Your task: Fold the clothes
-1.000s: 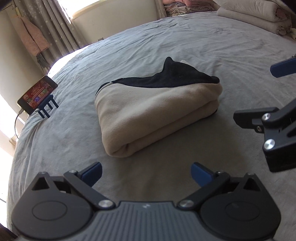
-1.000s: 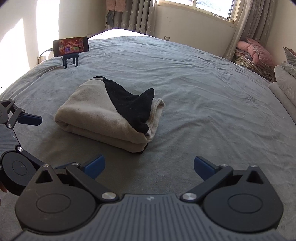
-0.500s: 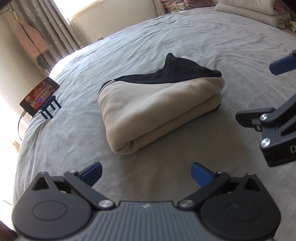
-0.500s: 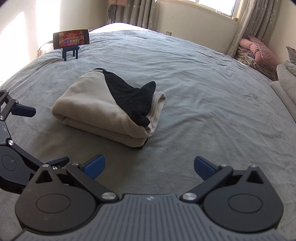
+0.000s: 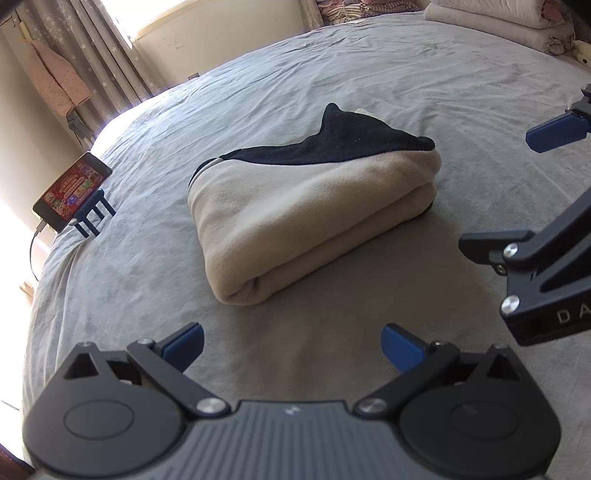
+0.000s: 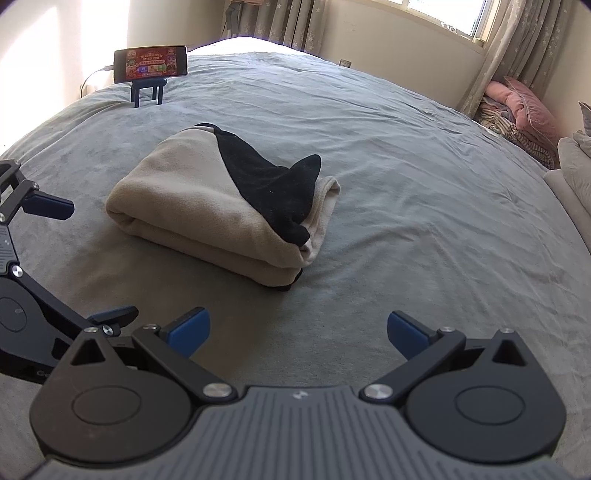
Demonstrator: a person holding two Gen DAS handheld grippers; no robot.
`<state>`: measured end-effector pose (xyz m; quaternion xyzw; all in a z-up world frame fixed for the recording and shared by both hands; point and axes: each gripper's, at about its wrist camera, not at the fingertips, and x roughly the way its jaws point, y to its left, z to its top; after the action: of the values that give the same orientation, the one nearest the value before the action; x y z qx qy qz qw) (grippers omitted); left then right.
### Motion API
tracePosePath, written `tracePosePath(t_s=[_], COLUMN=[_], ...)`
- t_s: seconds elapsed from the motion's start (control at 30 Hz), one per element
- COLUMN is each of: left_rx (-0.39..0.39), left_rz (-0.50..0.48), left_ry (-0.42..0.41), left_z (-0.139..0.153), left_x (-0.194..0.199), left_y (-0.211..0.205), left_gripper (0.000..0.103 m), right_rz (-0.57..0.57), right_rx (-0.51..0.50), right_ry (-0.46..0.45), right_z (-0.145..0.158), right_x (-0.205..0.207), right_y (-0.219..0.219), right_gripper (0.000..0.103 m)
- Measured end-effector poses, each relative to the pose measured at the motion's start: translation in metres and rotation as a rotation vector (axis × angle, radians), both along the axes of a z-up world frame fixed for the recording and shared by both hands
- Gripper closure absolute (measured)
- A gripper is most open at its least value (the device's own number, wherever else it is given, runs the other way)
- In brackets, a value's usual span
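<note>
Bed (image 5: 424,74) (image 6: 424,177) covered edge to edge with grey, lightly creased fabric. Near centre: folded garment (image 5: 295,206) (image 6: 207,210), beige with a black section on top, resting directly on the cover as a thick multi-layer bundle. Toward one edge: phone (image 5: 70,192) (image 6: 149,68) with lit screen, propped landscape on a small blue stand (image 5: 94,216) (image 6: 147,92), cable attached at one end. Along far side: stacked pale bedding (image 5: 495,22) and pink pillow (image 6: 528,110).
</note>
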<state>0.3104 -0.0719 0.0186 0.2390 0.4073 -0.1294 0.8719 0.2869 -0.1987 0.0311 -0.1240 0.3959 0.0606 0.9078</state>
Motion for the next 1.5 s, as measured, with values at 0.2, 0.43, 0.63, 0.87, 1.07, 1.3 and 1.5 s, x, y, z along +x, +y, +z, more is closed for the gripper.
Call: tracePosePath(t_s=[0.2, 0.43, 0.63, 0.87, 1.07, 1.3, 1.5], left_rx=[0.005, -0.001, 0.004, 0.010, 0.015, 0.019, 0.020], left_rz=[0.005, -0.001, 0.000, -0.004, -0.004, -0.007, -0.004], left_ry=[0.000, 0.005, 0.006, 0.009, 0.009, 0.011, 0.013], left_z=[-0.0009, -0.0004, -0.0015, -0.0024, -0.0032, -0.0039, -0.0043], left_x=[0.0011, 0.0006, 0.0006, 0.0010, 0.0006, 0.0004, 0.0012], left_y=[-0.0007, 0.0003, -0.0007, -0.0015, -0.0017, -0.0010, -0.0007], left_gripper=[0.001, 0.001, 0.001, 0.001, 0.001, 0.001, 0.001], right_rz=[0.002, 0.008, 0.008, 0.010, 0.012, 0.014, 0.017], right_rx=[-0.003, -0.006, -0.006, -0.011, -0.012, -0.014, -0.016], right_ry=[0.001, 0.003, 0.005, 0.009, 0.012, 0.014, 0.020], right_z=[-0.0003, -0.0010, -0.0011, -0.0023, -0.0033, -0.0039, -0.0053], right_x=[0.0003, 0.0002, 0.0010, 0.0018, 0.0023, 0.0025, 0.0037], right_y=[0.0009, 0.0016, 0.0016, 0.0036, 0.0033, 0.0041, 0.0050], right_gripper=[0.000, 0.000, 0.000, 0.000, 0.000, 0.000, 0.000])
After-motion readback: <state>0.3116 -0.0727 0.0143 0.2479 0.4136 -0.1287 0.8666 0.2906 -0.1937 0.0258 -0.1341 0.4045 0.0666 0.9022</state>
